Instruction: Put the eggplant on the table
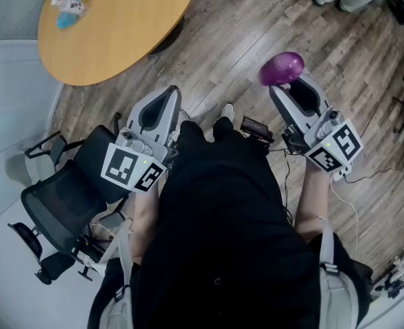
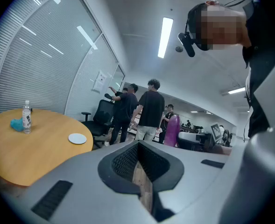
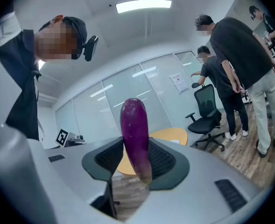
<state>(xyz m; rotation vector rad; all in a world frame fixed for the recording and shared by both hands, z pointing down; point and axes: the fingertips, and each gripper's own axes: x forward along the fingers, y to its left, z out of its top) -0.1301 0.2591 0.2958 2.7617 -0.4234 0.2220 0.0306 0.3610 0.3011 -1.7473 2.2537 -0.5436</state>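
Right tongs [image 1: 287, 91]: clamped on the eggplant [image 1: 281, 68], one black pad pressed on each side of it; held wide by its fat middle.
Eggplant: purple and shiny; stuck between the right tongs, poking out past the tips; up in the air over the wood floor [image 1: 243, 40]; not on the counter [image 1: 119, 40], well apart from it.
Left tongs [image 1: 167, 94]: pulled together, with just a thin slit between the pads and a bit of floor showing through; nothing in them, touching nothing.
Counter: round and yellow-brown; ahead and to the left of both tongs, nearer the left ones.
On the counter: a small clear bottle [image 1: 70, 5] standing up, a blue thing [image 1: 64, 20] just beside it, and a little white plate [image 2: 77, 138] near the edge.
Chair [image 1: 64, 197]: black, on wheels; close by the left arm.
People: two standing past the counter by another black chair, backs turned; feet of someone at the top right of the head view.
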